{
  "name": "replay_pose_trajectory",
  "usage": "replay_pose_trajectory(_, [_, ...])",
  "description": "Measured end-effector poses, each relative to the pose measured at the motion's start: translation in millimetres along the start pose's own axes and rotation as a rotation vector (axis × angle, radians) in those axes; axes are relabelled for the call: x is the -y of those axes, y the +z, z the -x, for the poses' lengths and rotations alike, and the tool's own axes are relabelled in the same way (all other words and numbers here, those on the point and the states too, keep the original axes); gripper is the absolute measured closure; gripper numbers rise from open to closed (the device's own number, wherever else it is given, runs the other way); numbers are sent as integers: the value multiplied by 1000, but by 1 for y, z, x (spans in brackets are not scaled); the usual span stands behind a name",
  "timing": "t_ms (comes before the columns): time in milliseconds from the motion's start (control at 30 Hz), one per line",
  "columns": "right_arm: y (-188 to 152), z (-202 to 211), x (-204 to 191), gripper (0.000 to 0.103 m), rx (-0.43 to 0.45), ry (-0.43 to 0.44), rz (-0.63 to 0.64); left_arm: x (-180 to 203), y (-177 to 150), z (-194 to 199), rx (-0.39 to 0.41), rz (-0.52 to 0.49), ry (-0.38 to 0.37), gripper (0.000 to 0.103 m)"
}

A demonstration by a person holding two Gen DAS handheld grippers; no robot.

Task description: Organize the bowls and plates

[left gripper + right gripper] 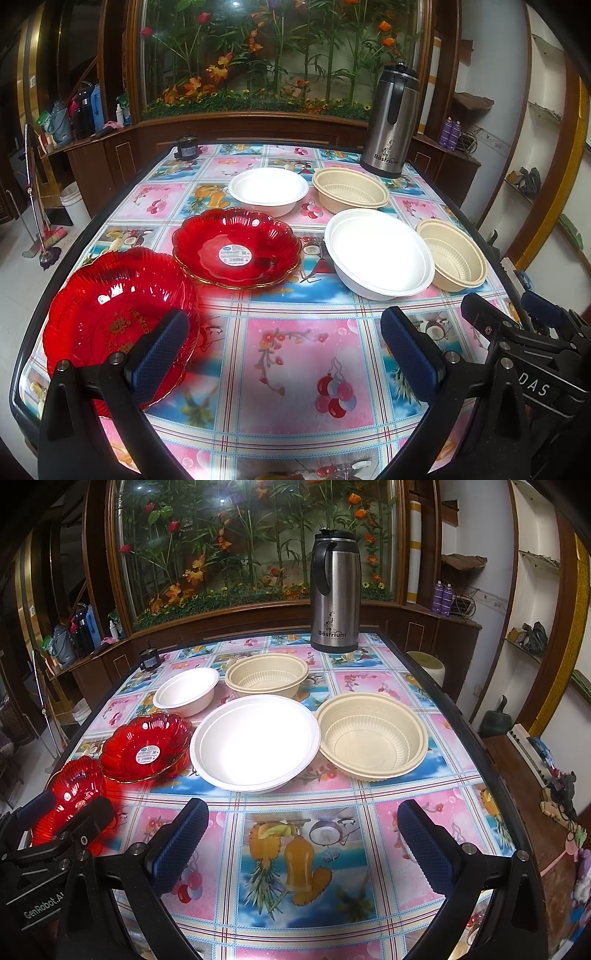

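Two red glass plates lie on the table's left: a near one and a far one with a sticker. A large white bowl sits mid-table, a small white bowl behind it. Two beige ribbed bowls stand to the right: near and far. My left gripper is open and empty, its left finger in front of the near red plate's edge. My right gripper is open and empty above the tablecloth, short of the large white bowl.
A steel thermos jug stands at the far edge of the table. A small dark object sits at the far left corner. The right gripper's body shows at right in the left wrist view.
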State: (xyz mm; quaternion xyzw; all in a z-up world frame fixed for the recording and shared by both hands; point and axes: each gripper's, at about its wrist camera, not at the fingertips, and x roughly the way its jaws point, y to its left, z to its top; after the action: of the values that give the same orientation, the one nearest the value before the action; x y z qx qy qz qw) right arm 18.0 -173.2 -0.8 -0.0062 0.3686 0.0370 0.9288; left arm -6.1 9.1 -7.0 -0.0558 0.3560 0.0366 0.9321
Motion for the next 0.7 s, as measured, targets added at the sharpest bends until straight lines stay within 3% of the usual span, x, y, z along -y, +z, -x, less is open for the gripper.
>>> replay_pose_trajectory(500, [-2,2,-1,0,2,12,-5,-2,-2,1,-2,1,1,0])
replay_pose_trajectory(700, [-2,5,-12,0,-18,118,-18,-26,-8,23,30,7,7,0])
